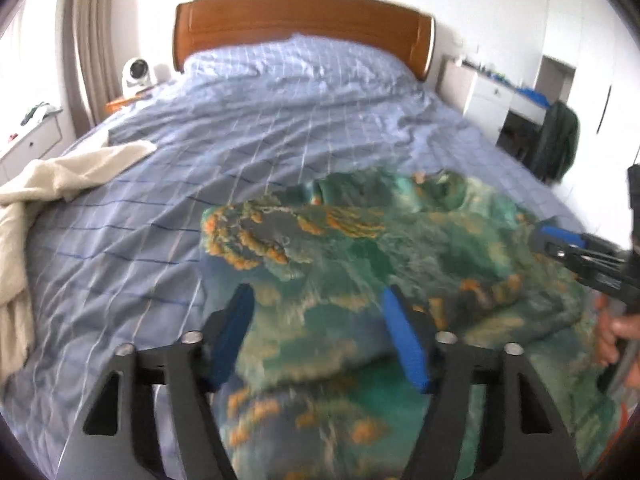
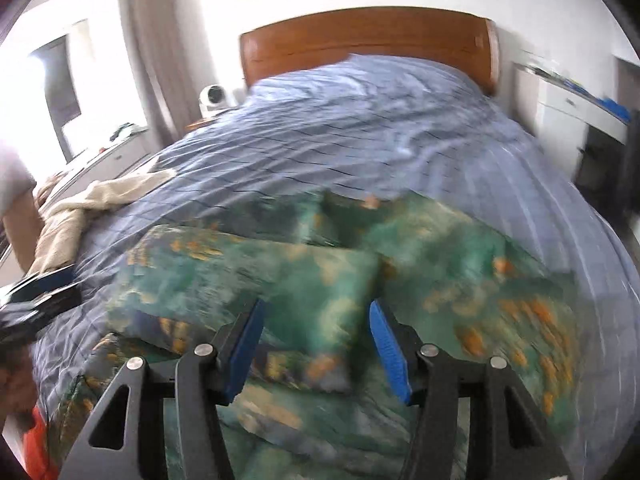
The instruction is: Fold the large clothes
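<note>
Green garment, two hand-held grippers

Green and teal printed garment blotched with orange and pale yellow, dark blue in patches. Pale blue quilted bedspread crossed by a grid of thin white and darker blue lines. Cream-coloured rumpled cloth at its edge. Glossy reddish-brown wooden headboard against white wall. Small round white fan beside greyish-beige curtain. White drawer unit topped with bright blue items. Dark green jacket hung nearby. Black-framed left gripper and right gripper, both with bright blue pads.
</note>
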Tool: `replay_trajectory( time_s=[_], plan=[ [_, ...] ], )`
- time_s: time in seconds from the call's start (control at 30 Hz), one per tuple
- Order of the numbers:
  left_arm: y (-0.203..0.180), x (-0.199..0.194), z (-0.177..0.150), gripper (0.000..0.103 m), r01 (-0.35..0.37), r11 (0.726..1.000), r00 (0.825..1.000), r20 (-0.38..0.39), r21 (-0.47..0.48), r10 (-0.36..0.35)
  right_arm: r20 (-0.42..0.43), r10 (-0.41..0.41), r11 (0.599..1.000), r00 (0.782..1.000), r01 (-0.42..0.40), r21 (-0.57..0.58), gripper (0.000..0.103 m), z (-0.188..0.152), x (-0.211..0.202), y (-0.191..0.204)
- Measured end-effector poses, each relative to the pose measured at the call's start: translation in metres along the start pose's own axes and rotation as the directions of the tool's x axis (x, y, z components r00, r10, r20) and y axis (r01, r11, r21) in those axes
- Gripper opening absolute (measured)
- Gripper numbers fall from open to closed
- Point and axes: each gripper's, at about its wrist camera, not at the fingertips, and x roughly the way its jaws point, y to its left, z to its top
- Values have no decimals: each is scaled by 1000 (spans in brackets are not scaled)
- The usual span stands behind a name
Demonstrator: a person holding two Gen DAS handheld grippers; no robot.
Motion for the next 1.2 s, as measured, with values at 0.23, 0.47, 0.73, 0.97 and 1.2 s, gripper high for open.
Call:
replay_trajectory(
  time_s=[0.23,0.47,0.73,0.97,1.2],
  plan=[
    [15,84,-41,37,-1,1000,984,-177,-16,-2,-256,54,997,965,-37,73,54,-40,89,-8],
    [7,69,-36,37,-42,999,986,-162,15,44,-220,36,999,975,-28,41,54,-51,86,-1],
    [7,74,41,56,-13,999,997,-82,-47,9,-191,41,998,981,-33,45,54,-58,83,-5],
    [53,163,29,58,-40,974,974,-226,-223,-12,-183,53,998,982,-44,54,54,-58,81,-6],
    [46,151,21,58,-55,983,981,-192,-178,20,-169,49,998,984,-42,48,54,-61,83,-6]
  ],
)
